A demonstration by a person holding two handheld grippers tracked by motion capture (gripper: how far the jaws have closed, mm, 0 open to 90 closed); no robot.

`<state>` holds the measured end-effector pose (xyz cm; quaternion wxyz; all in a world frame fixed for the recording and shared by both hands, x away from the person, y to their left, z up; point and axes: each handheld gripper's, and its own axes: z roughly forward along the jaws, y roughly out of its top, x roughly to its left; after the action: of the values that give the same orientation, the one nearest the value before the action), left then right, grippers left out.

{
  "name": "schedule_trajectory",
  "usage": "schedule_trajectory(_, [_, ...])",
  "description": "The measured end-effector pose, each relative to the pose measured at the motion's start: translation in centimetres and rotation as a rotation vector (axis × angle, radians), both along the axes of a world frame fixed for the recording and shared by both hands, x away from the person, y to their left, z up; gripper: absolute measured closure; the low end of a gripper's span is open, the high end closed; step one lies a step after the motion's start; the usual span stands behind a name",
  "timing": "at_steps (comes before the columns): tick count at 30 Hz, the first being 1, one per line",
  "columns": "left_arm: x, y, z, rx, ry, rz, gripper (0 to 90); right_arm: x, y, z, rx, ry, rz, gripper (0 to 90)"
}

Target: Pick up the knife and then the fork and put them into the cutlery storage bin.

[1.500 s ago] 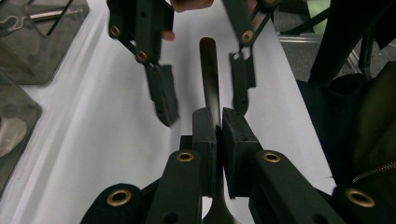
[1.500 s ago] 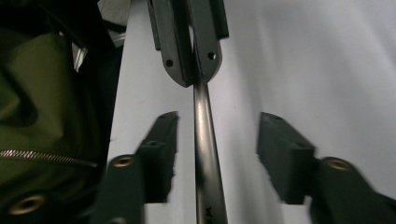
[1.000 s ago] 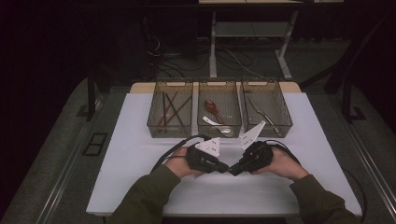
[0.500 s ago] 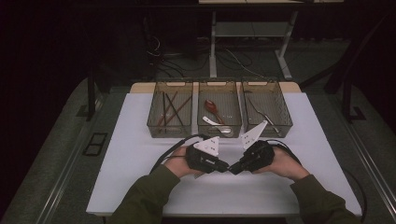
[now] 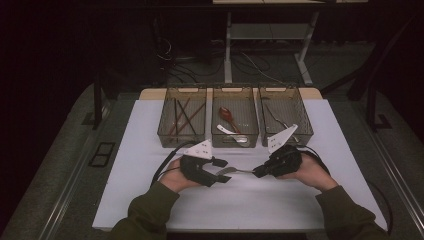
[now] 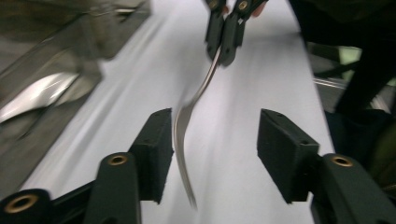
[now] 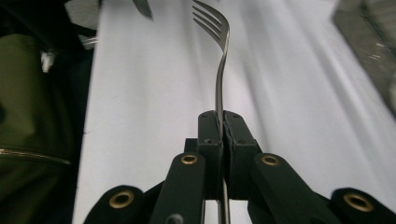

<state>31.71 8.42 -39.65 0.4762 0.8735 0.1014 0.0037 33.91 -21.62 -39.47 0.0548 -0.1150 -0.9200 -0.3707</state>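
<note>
A metal fork (image 5: pixel 236 171) hangs level over the white table top (image 5: pixel 150 150) between my two grippers. My right gripper (image 5: pixel 257 173) is shut on its handle; in the right gripper view the pads (image 7: pixel 223 128) clamp the handle and the tines (image 7: pixel 212 21) point away. My left gripper (image 5: pixel 223 170) has just been opening its jaws. In the left gripper view the fork's head (image 6: pixel 183 130) lies between the pads, close to the left pad (image 6: pixel 156 149), with neither pad pressing on it. The right gripper (image 6: pixel 227 39) shows beyond it.
Three wire-mesh bins stand in a row at the table's far side: the left bin (image 5: pixel 165 132) holds chopsticks, the middle bin (image 5: pixel 250 132) a red spoon (image 5: pixel 227 114) and a white one, the right bin (image 5: pixel 306 131) thin metal pieces. Cables trail from both grippers.
The left gripper's jaws have opened off the fork's head and the left hand has slid a little to the left. The right gripper keeps hold of the handle.
</note>
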Motion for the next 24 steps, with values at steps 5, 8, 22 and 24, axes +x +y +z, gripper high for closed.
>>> schedule_trajectory(5, [-0.7,2.6,-0.7,-0.026,0.020,0.123,34.0,0.5,-1.4,0.2,-0.010,-0.028,-0.063,86.3])
schedule_trajectory(8, [-1.4,4.0,-1.3,-0.013,0.014,0.206,26.6,0.7,-2.1,0.5,-0.008,-0.037,-0.116,86.3])
schedule_trajectory(22, [-3.9,7.3,-3.4,0.009,0.029,0.429,1.4,1.8,-5.3,2.4,0.042,-0.081,-0.332,86.3])
schedule_trajectory(24, [-3.9,7.4,-3.5,0.016,0.032,0.439,0.0,2.2,-5.8,2.7,0.050,-0.086,-0.367,86.3])
